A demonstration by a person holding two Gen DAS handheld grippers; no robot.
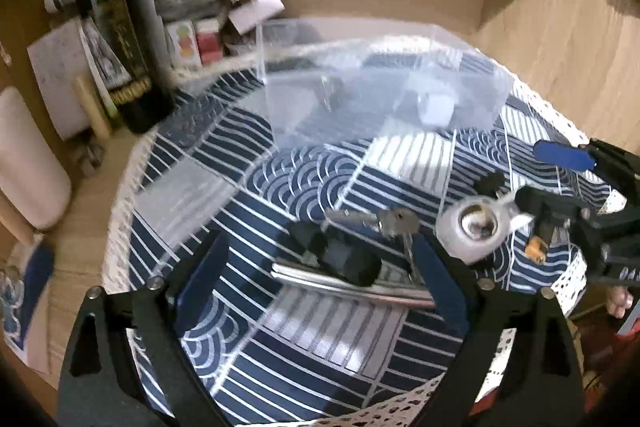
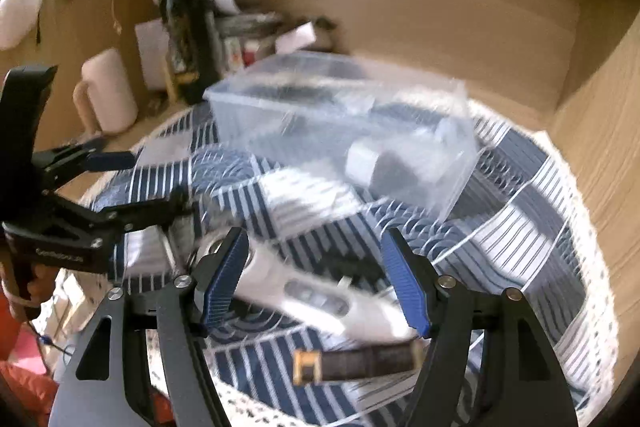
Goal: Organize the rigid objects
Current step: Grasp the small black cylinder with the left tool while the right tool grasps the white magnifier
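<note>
Clear plastic box (image 1: 384, 87), woven cloth (image 1: 224, 187) (patterned)

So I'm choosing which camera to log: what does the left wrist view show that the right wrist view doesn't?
Only the left wrist view shows the keys, a black fob and a metal bar between the open left gripper.

Only the right wrist view shows a brown strap with a buckle, below the open right gripper.

Both show the white flashlight, clear box, dark bottle and patterned cloth.
</note>
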